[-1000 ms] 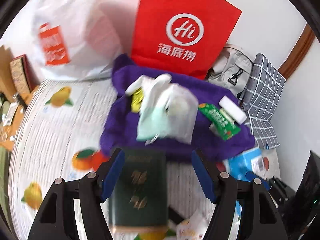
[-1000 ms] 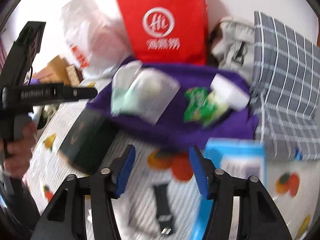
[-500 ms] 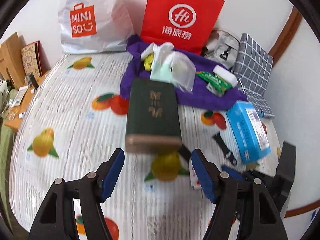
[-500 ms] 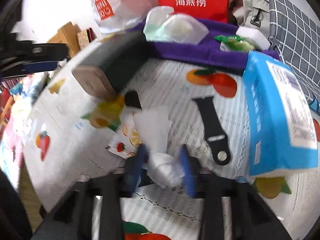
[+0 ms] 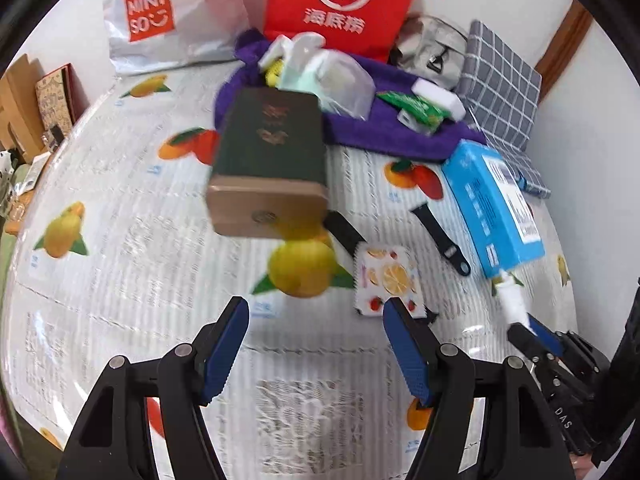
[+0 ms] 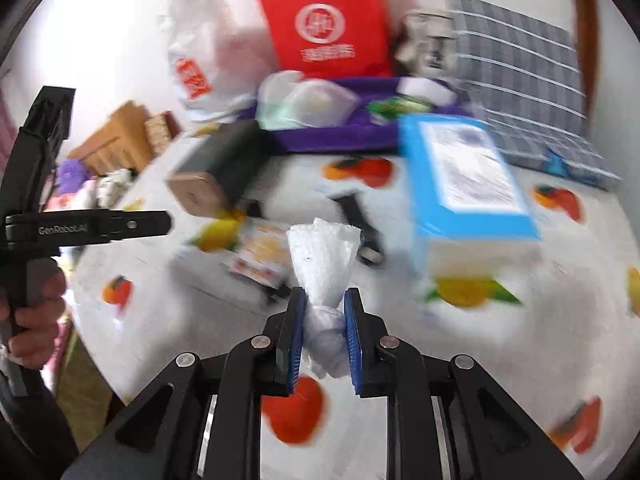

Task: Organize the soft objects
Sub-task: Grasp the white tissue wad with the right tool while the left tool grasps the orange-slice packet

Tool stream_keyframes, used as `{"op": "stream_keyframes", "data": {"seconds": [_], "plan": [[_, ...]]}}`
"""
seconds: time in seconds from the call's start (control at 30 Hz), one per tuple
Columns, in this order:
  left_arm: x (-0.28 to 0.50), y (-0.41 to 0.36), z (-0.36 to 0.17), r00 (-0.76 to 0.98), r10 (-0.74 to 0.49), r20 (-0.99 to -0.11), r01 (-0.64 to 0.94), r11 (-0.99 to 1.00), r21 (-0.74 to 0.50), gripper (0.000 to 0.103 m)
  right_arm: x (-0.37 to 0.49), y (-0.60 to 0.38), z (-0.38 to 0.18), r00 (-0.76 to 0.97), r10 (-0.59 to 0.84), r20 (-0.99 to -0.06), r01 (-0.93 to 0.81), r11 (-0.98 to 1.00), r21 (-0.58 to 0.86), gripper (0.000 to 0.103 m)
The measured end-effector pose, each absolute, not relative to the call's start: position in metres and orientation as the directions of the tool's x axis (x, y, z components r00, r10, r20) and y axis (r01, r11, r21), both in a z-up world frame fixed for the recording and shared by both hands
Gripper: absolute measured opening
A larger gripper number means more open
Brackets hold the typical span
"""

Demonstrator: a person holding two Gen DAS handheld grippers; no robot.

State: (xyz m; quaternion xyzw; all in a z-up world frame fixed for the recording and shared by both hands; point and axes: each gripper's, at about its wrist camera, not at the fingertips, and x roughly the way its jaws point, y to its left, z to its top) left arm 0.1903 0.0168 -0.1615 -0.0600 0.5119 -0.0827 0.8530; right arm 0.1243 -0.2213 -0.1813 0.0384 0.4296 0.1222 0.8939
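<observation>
My right gripper (image 6: 323, 312) is shut on a crumpled white tissue (image 6: 322, 258), whose loose end sticks up past the blue pads. In the left wrist view that gripper (image 5: 528, 326) shows at the right edge with the tissue (image 5: 510, 298) in it. My left gripper (image 5: 316, 320) stands open above the fruit-print cloth with nothing between its fingers. In the right wrist view it (image 6: 120, 226) is at the left, held by a hand. A purple towel (image 5: 400, 140) at the back carries a clear bag (image 5: 340, 80), a green packet (image 5: 412, 106) and a white block (image 5: 438, 98).
On the fruit-print cloth (image 5: 120, 240) lie a dark green box (image 5: 270, 160), a blue carton (image 5: 494, 208), a black watch strap (image 5: 442, 234) and a fruit-print packet (image 5: 386, 280). Behind stand a red bag (image 5: 340, 0), a white bag (image 5: 168, 20) and a checked cushion (image 5: 500, 84).
My right gripper closed on the white tissue and carried it off the cloth. My left gripper drew back from the green box, staying open.
</observation>
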Motion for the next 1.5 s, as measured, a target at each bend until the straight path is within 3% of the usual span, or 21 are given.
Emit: {"op": "stream_keyframes", "data": {"seconds": [0.37,0.63,0.73,0.87,0.97,1.0,1.07,1.17,1.5], "plan": [[0.192,-0.034,-0.182,0.437,-0.204,-0.876,0.146,0.977,-0.155,0.068,0.113,-0.272,-0.225,0.559,0.132,-0.819,-0.056,0.991,0.122,0.020],[0.218,-0.053,-0.202,0.393,-0.201,-0.897,0.122,0.979,-0.166,0.068,0.110,-0.273,-0.230,0.624,0.162,-0.764,-0.100,0.987,0.128,0.024],[0.224,-0.064,-0.207,0.413,-0.164,-0.896,0.132,0.984,-0.119,0.077,0.110,-0.276,-0.231,0.639,0.178,-0.749,-0.107,0.984,0.142,0.024],[0.227,-0.080,-0.212,0.440,-0.065,-0.896,0.154,0.988,0.004,0.078,0.111,-0.273,-0.232,0.655,0.176,-0.735,-0.115,0.984,0.133,0.025],[0.227,-0.083,-0.213,0.458,-0.054,-0.887,0.158,0.987,0.021,0.079,0.112,-0.270,-0.233,0.669,0.162,-0.725,-0.116,0.987,0.114,0.026],[0.227,-0.084,-0.212,0.463,-0.054,-0.885,0.164,0.986,0.026,0.077,0.112,-0.269,-0.233,0.673,0.158,-0.723,-0.115,0.987,0.108,0.026],[0.227,-0.085,-0.209,0.477,-0.064,-0.877,0.178,0.984,0.026,0.055,0.113,-0.267,-0.234,0.676,0.156,-0.720,-0.121,0.988,0.101,0.029],[0.228,-0.082,-0.205,0.474,-0.072,-0.877,0.181,0.983,0.017,0.035,0.114,-0.265,-0.234,0.682,0.153,-0.715,-0.129,0.988,0.088,0.034],[0.204,-0.045,-0.189,0.470,-0.188,-0.863,0.171,0.978,-0.120,0.032,0.113,-0.264,-0.234,0.681,0.135,-0.719,-0.108,0.991,0.084,0.034]]}}
